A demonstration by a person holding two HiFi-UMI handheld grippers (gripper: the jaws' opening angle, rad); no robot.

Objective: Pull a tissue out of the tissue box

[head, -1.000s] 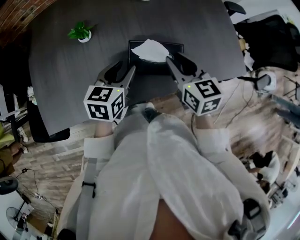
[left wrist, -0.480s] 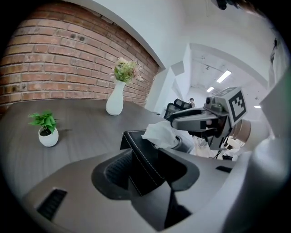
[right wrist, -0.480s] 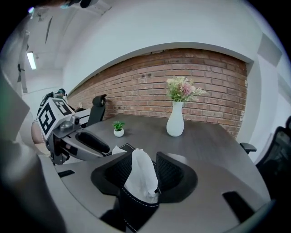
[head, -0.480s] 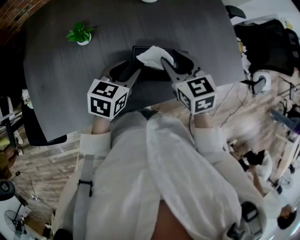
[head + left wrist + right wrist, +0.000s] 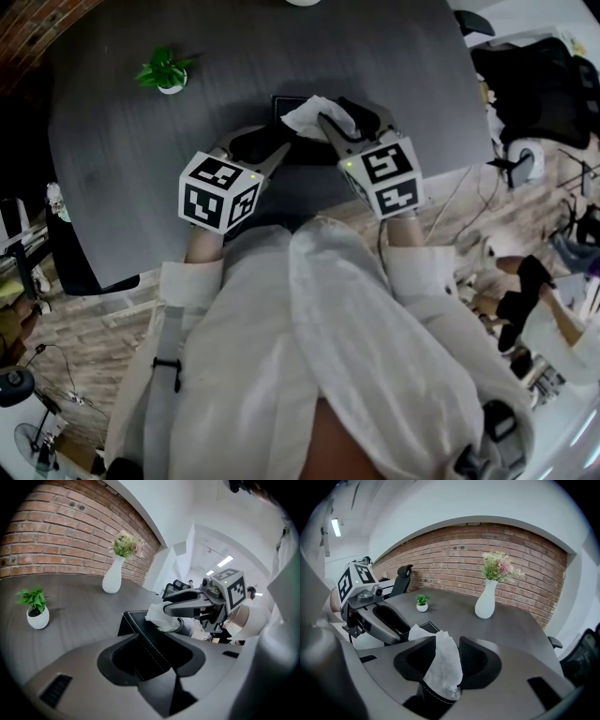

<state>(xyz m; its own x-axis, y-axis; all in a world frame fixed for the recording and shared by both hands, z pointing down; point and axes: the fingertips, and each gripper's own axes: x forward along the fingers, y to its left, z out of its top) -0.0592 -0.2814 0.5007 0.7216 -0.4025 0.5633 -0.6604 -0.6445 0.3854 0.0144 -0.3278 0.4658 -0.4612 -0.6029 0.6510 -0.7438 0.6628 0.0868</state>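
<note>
A black tissue box [image 5: 305, 150] lies on the grey table [image 5: 122, 169], with a white tissue [image 5: 307, 117] standing up out of its slot. My right gripper [image 5: 345, 112] reaches over the box from the right. Its jaws are opening, and the tissue [image 5: 443, 667] rises between them without being pinched. My left gripper [image 5: 261, 145] sits at the box's left near corner. In the left gripper view that gripper [image 5: 157, 641] straddles the box's stitched edge [image 5: 140, 630] with its jaws wide; whether its pads touch the box is hidden. The right gripper's fingers [image 5: 187, 605] show behind the tissue [image 5: 157, 613].
A small potted plant [image 5: 167, 73] stands at the table's far left. A white vase of flowers [image 5: 486, 599] stands further back. The table's near edge runs just under both grippers. Office chairs [image 5: 404, 576] and a brick wall surround the table.
Both grippers have moved forward onto the box. The right gripper has rolled and come round the tissue with wider jaws. The left has settled lower at the box's left corner.
</note>
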